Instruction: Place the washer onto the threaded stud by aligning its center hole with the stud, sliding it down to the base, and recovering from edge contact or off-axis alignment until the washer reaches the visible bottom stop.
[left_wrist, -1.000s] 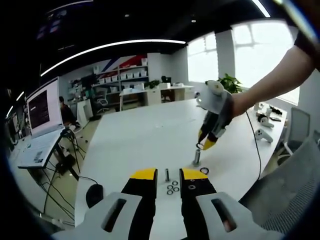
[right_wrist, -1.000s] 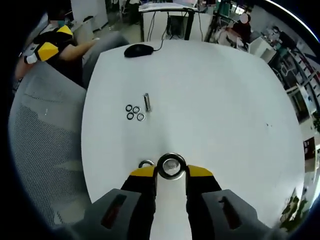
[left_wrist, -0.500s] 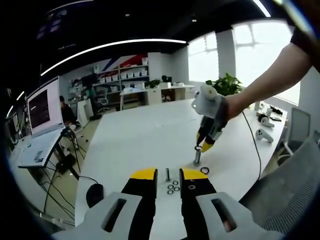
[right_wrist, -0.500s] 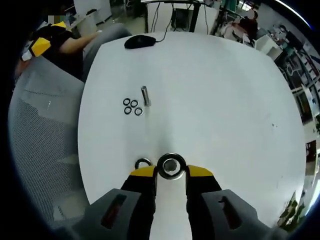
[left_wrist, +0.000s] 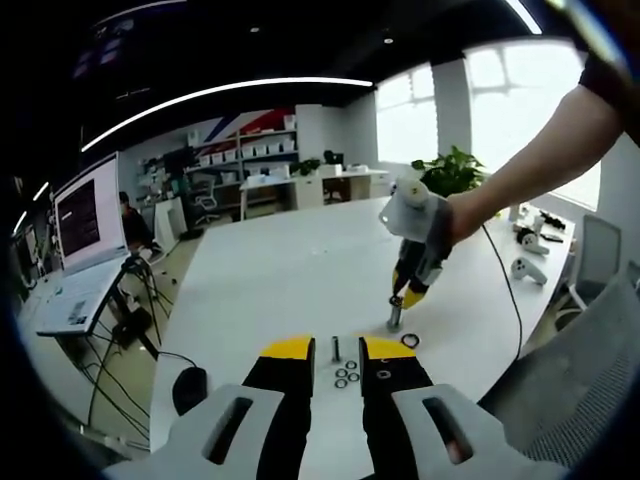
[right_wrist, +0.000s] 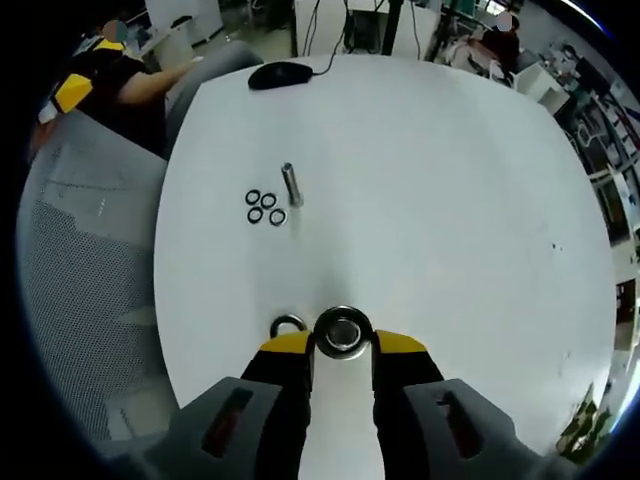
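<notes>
The right gripper (right_wrist: 342, 343) is pinching the washer (right_wrist: 342, 331) by its rim, jaws nearly closed, directly over the threaded stud (left_wrist: 394, 313) on the white table (right_wrist: 440, 200). The washer is probably light, rigid, slippery metal; an edge grip is keeping its hole free. The person's arm (left_wrist: 545, 150) is reaching in, tool pointing down. The left gripper (left_wrist: 337, 352) is idling, slightly parted, near a second stud (left_wrist: 334, 349) and spare washers (left_wrist: 345, 376).

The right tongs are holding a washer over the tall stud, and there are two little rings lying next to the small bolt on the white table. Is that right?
Almost. The right gripper view shows four small rings in a cluster beside the small bolt, not two. The rest holds: the right tongs grip a washer over the tall stud on the white table.
</notes>
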